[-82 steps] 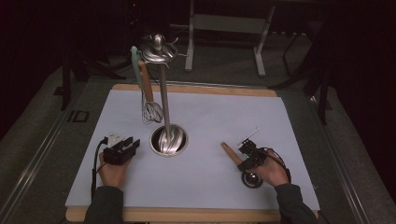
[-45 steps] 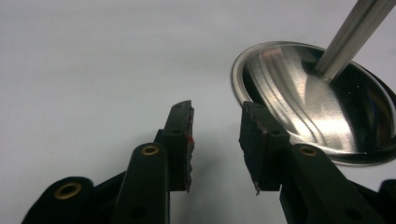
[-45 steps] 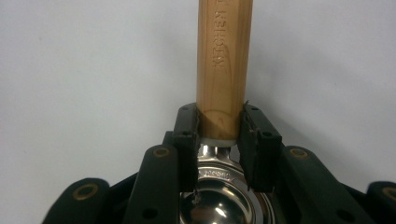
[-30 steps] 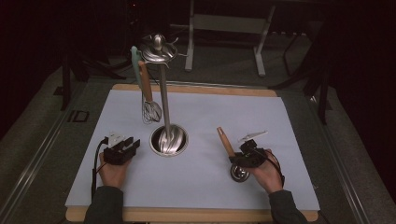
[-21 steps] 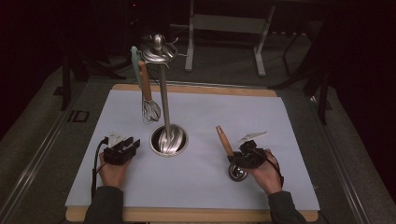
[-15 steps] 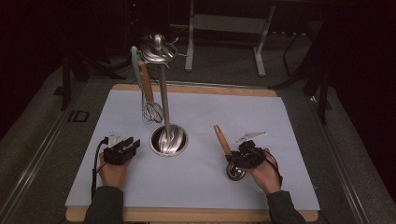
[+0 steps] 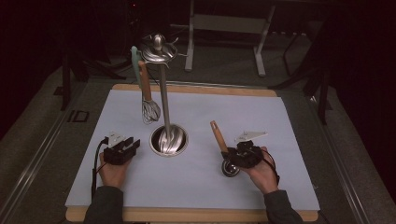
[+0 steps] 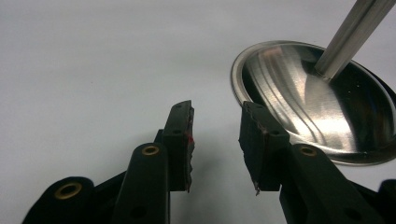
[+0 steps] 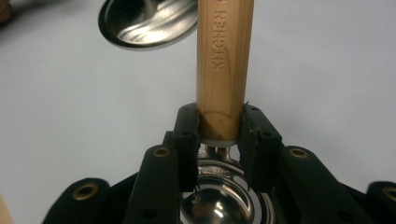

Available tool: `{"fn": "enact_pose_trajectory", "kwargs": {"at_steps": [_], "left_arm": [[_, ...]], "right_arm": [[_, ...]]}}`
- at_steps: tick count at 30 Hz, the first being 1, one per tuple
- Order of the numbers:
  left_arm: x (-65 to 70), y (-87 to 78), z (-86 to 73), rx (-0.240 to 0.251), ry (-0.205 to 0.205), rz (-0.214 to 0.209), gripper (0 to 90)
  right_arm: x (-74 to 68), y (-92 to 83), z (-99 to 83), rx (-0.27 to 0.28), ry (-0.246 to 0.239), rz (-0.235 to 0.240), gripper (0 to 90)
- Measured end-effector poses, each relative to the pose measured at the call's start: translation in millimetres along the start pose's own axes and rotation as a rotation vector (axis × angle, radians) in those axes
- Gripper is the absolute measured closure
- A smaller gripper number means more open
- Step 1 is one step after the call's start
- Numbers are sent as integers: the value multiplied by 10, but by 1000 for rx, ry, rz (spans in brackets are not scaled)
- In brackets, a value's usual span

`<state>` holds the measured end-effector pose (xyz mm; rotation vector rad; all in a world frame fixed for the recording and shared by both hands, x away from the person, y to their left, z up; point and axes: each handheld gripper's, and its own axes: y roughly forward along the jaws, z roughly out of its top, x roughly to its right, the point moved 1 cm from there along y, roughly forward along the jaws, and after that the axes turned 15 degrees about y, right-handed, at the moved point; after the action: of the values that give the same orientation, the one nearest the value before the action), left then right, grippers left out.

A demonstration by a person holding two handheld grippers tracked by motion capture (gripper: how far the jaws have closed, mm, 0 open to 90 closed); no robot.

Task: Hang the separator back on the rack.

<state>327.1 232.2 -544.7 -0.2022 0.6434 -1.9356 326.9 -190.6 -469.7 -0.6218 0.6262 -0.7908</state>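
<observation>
I had the right gripper [image 9: 219, 140] clamped on the wooden handle [image 9: 223, 65] stamped "KITCHEN", its spoon end low over the white mat [image 7: 261, 116] right of the stand's steel base [image 7: 168, 140], while my left gripper [image 8: 215, 140] sat empty, jaws apart.

Readable text: "KITCHEN" stamped lengthwise into the wooden handle [image 9: 225, 60] in the right gripper view; a further character after it runs off the top edge, unreadable. In the high view, a small mark [image 7: 77, 115] on the grey surface left of the table [image 7: 280, 140] looks like "ID" or a box plus "D"; too small to confirm. Nothing else legible.
</observation>
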Motion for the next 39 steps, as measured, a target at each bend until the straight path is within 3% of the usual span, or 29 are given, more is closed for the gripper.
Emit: {"fn": "enact_pose_trajectory", "kwargs": {"at_steps": [24, 39], "left_arm": [[1, 2, 2, -7, 3, 0, 648], [1, 5, 3, -9, 6, -1, 649]], "right_arm": [[-204, -48, 119, 117, -42, 63, 703], [-453, -216, 384, 213, -118, 127, 703]]}}
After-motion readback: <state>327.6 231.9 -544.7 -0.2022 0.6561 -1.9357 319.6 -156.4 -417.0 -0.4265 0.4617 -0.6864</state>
